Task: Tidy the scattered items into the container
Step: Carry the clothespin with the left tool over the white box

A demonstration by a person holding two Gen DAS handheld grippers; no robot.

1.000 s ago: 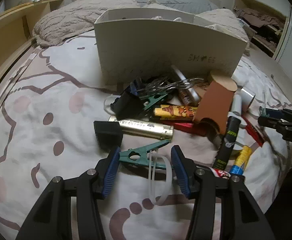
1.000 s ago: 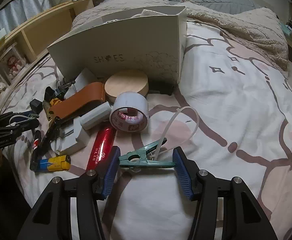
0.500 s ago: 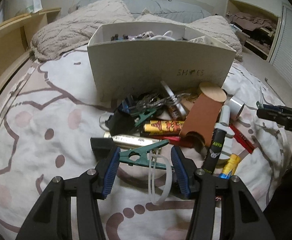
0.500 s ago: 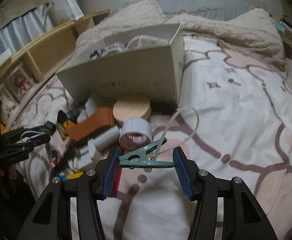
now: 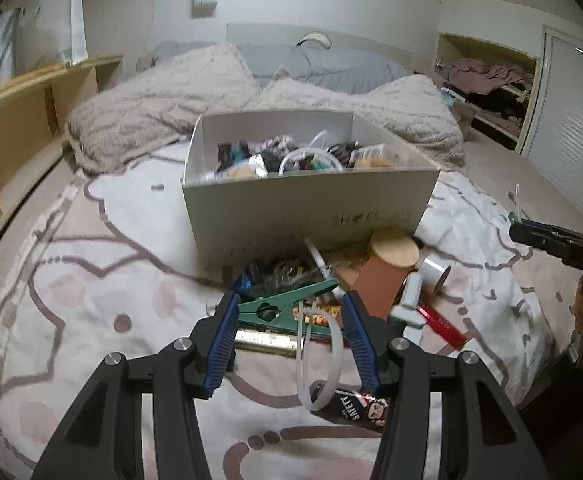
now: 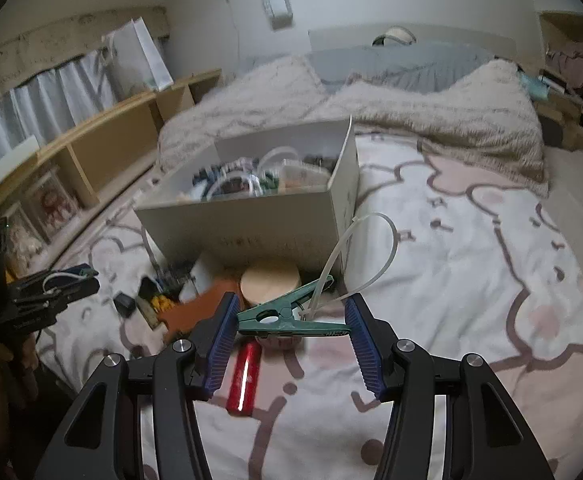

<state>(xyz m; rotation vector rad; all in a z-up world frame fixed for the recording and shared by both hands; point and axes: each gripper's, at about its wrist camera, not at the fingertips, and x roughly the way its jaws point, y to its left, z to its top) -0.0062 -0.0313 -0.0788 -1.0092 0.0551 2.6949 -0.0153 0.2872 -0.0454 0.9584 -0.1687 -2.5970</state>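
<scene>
My left gripper is shut on a green clothespin with a white zip tie looped on it, held above the bed. My right gripper is shut on another green clothespin with a white zip tie. The white shoe box stands ahead, open and holding several items; it also shows in the right wrist view. Scattered items lie in front of it: a brown case, a round wooden lid, a red tube, a gold lighter.
The bed has a white and pink patterned sheet and a fuzzy beige blanket behind the box. Wooden shelves run along the left. A closet is at the right. A black "Safety" tube lies near my left gripper.
Both grippers have lifted with their clothespins and zip ties, so the box interior now shows and the scattered pile sits lower in both views.
</scene>
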